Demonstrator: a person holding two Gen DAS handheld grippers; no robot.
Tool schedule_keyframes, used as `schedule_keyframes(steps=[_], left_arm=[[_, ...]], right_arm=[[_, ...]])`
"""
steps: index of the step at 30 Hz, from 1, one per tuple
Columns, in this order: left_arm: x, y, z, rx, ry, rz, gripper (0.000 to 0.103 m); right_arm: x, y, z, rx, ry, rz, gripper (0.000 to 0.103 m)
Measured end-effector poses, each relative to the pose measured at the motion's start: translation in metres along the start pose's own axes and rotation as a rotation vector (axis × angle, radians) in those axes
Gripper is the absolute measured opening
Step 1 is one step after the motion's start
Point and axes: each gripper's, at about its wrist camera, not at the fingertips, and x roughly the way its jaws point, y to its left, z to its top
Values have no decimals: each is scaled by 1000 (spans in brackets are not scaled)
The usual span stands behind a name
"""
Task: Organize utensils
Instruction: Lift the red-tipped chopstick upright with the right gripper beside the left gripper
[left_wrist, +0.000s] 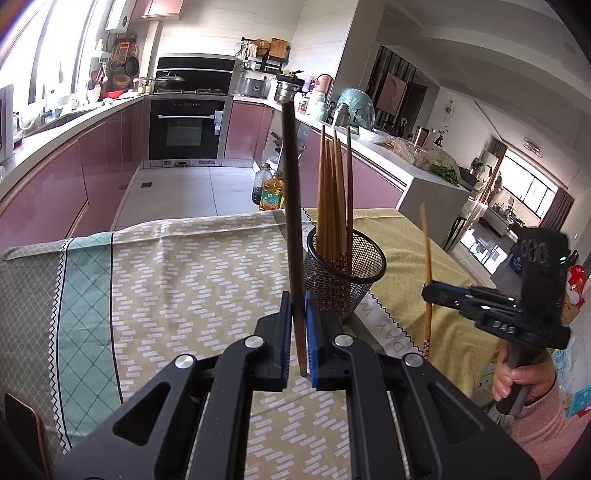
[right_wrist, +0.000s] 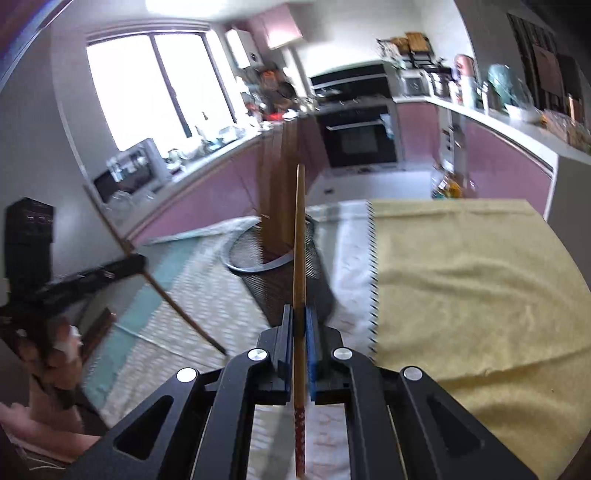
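Note:
My left gripper (left_wrist: 297, 295) is shut on a dark brown chopstick (left_wrist: 291, 206) that stands nearly upright, just left of the black mesh cup (left_wrist: 343, 280). Several light wooden chopsticks (left_wrist: 330, 192) and one dark one stand in that cup. My right gripper (right_wrist: 299, 314) is shut on a light bamboo chopstick (right_wrist: 299, 258) with a red patterned end, held upright in front of the mesh cup (right_wrist: 273, 266). From the left wrist view the right gripper (left_wrist: 430, 291) hangs to the right of the cup, above the yellow cloth. The left gripper (right_wrist: 138, 262) shows blurred at the left of the right wrist view.
The table carries a patterned beige and teal cloth (left_wrist: 177, 280) and a yellow cloth (right_wrist: 461, 280). Oil bottles (left_wrist: 271, 190) stand on the floor beyond the table's far edge. Pink kitchen cabinets, an oven (left_wrist: 186, 127) and crowded counters lie behind. A hand (left_wrist: 517, 380) grips the right handle.

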Motion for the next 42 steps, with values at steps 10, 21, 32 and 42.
schedule_keyframes(steps=[10, 21, 32, 42], left_arm=[[-7, -10, 0, 23, -5, -1, 8], [-25, -18, 10, 45, -45, -33, 8], [-31, -32, 24, 70, -67, -53, 8], [-29, -43, 35, 94, -80, -57, 8]], right_arm=[[-10, 33, 15, -81, -63, 89, 5], [-16, 46, 31, -115, -100, 106, 5], [-17, 49, 42, -135, -131, 112, 5], [-23, 51, 52, -151, -158, 112, 5]])
